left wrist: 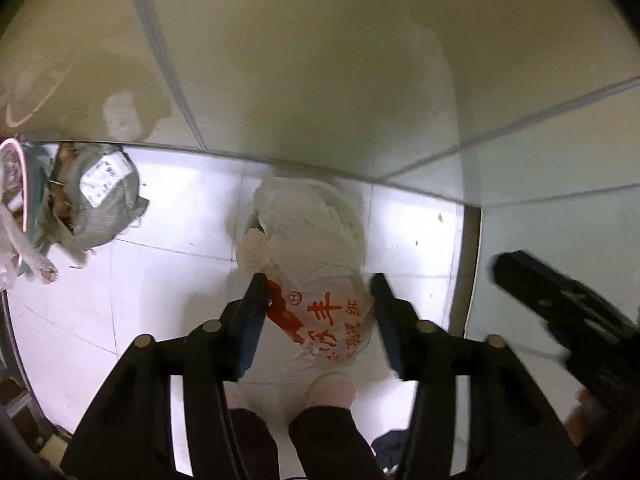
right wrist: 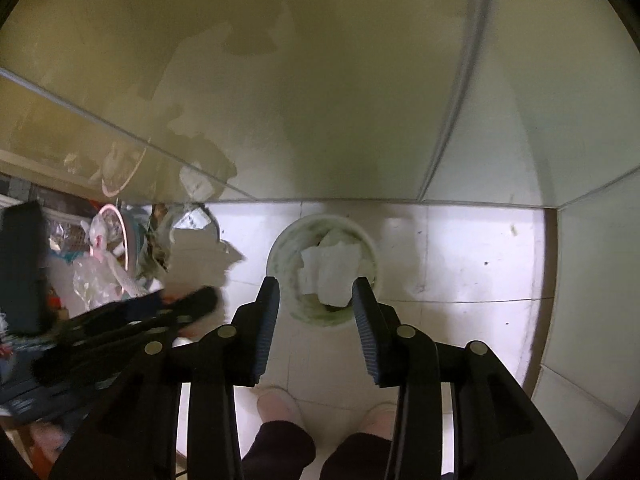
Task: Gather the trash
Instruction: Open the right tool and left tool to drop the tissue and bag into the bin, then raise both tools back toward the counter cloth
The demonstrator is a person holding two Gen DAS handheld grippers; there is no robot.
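In the left wrist view a stuffed white plastic bag with red characters lies between the fingers of my left gripper. Its sides touch both fingertips, and it reaches beyond them towards the wall. My right gripper shows as a black blur at the right. In the right wrist view my right gripper stands open above a round white bin on the tiled floor. Crumpled white paper fills the bin, and nothing is between these fingers. My left gripper is blurred to the left of the bin.
A grey sack with a white label sits by the wall at the left, beside a pink-rimmed basket of clutter. Glossy wall tiles meet in a corner behind the bin. A person's pink slippers stand just below the grippers.
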